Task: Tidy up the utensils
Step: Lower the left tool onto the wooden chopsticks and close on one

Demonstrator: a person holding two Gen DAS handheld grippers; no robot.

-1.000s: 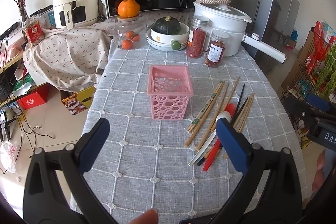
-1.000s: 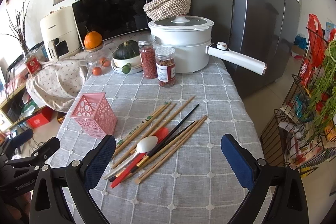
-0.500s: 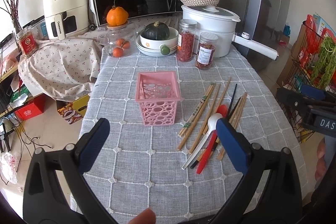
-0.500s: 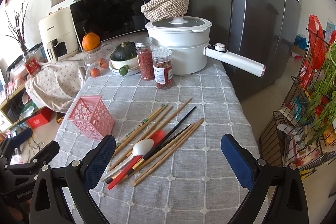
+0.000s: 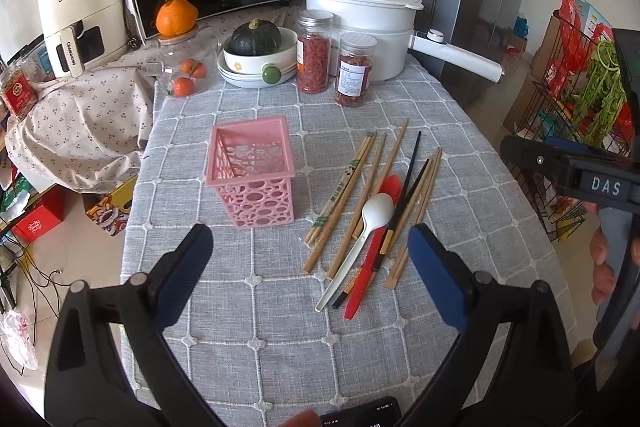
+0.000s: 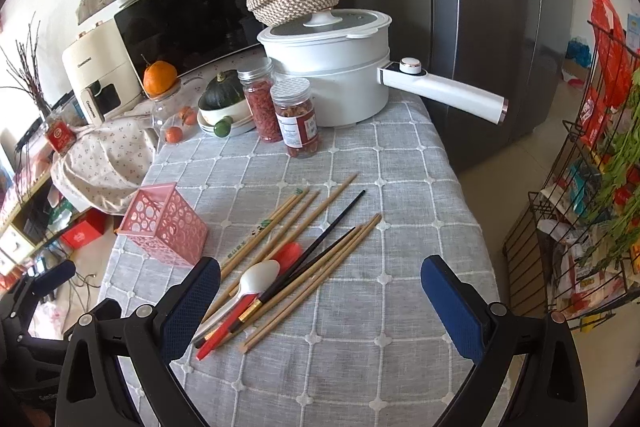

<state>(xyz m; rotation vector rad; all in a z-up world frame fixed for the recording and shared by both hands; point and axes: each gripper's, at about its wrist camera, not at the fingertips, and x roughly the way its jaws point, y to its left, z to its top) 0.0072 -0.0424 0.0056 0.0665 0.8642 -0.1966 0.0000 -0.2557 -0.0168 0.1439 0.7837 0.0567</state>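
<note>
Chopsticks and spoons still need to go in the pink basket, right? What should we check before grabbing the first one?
1. Left gripper open, nothing held: ok.
2. Right gripper open, nothing held: ok.
3. Basket upright, opening up, looks empty: ok.
4. Chopsticks and white spoon lie flat beside the basket on the tablecloth: ok.
5. One utensil free to lift alone: not ok, the white spoon, red spoon and black chopsticks overlap.
6. Jars stand apart from the pile: ok.

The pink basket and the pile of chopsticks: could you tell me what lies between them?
Only bare grey tablecloth separates the pink basket from the chopsticks, as the left wrist view shows.
</note>
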